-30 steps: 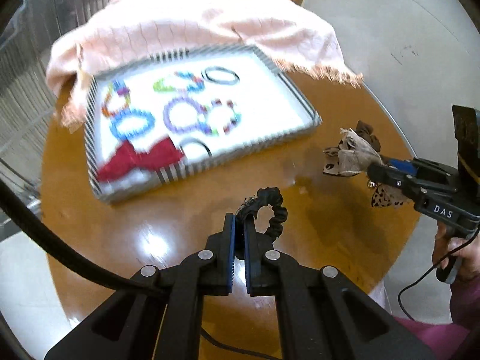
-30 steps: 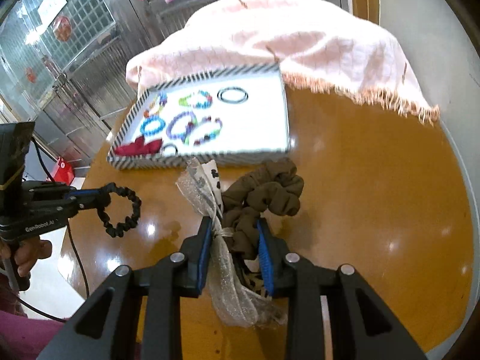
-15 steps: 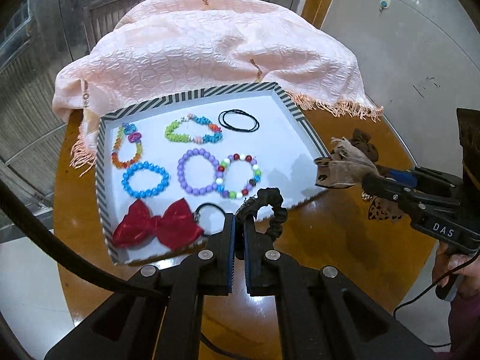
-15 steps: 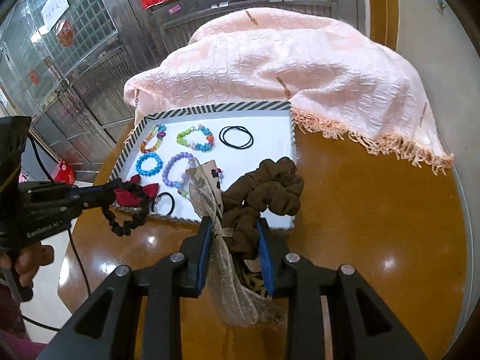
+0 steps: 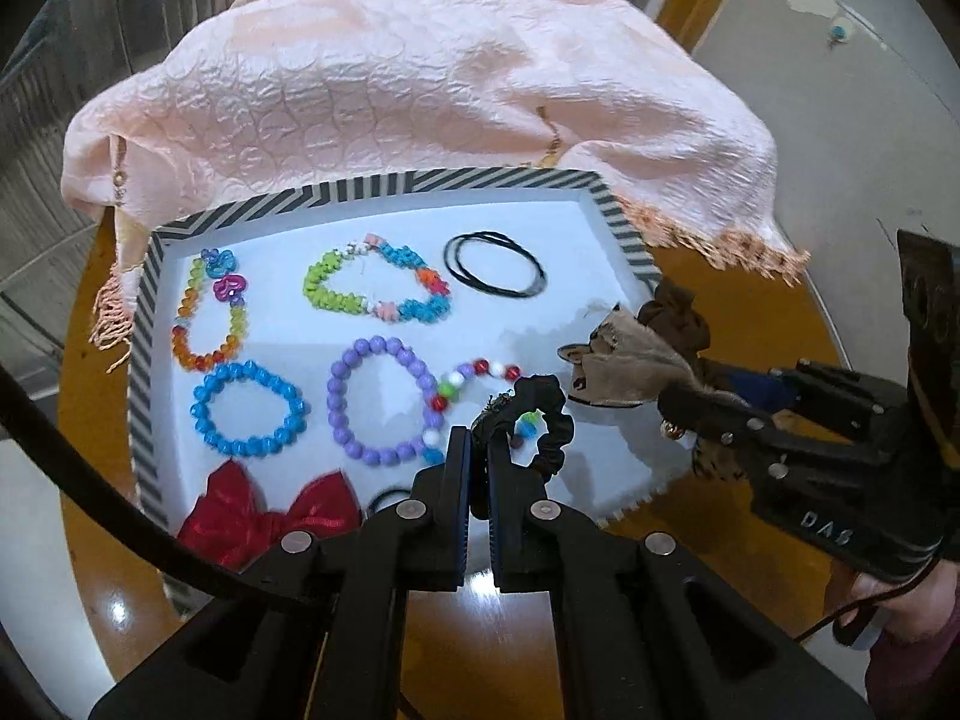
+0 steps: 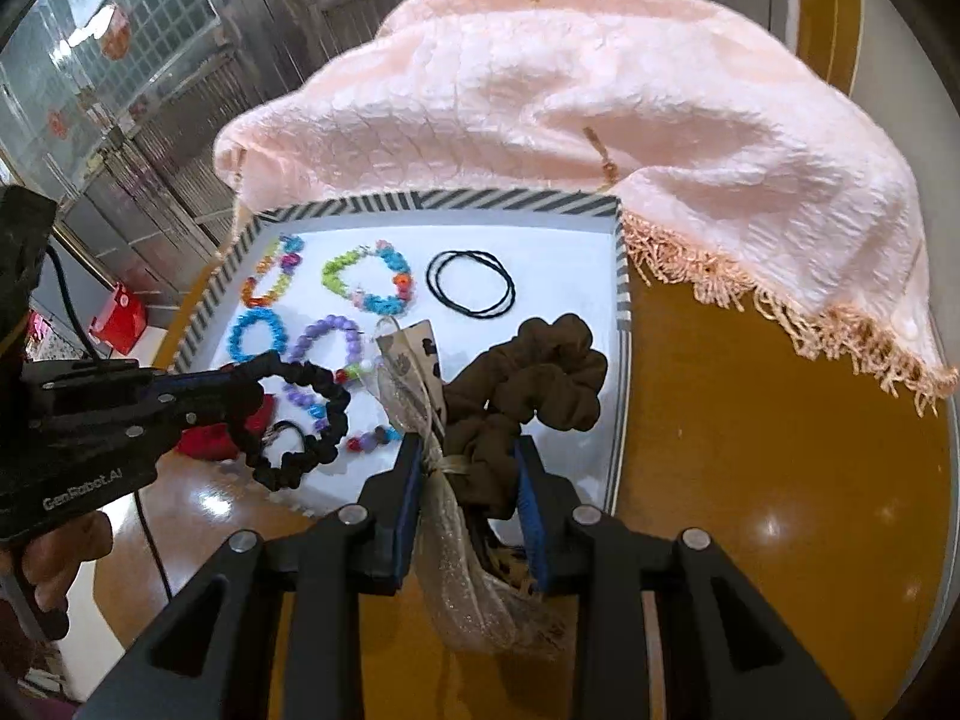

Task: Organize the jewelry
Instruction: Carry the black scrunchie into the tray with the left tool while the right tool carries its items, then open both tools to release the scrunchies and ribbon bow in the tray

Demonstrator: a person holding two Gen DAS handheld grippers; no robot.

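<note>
tray (image 5: 384, 186), striped rim, white floor, on a round brown table (image 6: 750, 420); pink fringed cloth (image 5: 420, 72) heaped at the tray's 12 o'clock side, overlapping the far rim.

contents on the tray floor, left wrist view, clock positions about the tray's centre:
- rainbow bead bracelet (image 5: 210, 312), 10 o'clock.
- green-and-blue bead bracelet (image 5: 378, 285), 12 o'clock.
- thin black hair ties (image 5: 495, 264), 1 o'clock, looped together.
- blue bead bracelet (image 5: 249, 411), 8 o'clock.
- purple bead bracelet (image 5: 384, 402), 6 o'clock, touching a mixed red-white-green bead bracelet (image 5: 480, 375) at its 3 o'clock.
- red bow (image 5: 264, 516), 7 o'clock, at the near rim.
- small black hair tie (image 5: 390, 495), just beside the bow at its 3 o'clock, partly hidden by the fingers.

left gripper (image 5: 477, 462): clenched tight on a black scrunchie (image 5: 546, 420), which hangs over the tray's near part, above the mixed bead bracelet.

right gripper (image 6: 468, 480): jaws partway apart, grasping a bundle: brown scrunchie (image 6: 534, 372) and a sheer glitter bow with leopard-print fabric (image 6: 414, 360). bundle sits over the tray's 4 o'clock corner.

a hand (image 6: 60, 552) shows under the left gripper's handle.
</note>
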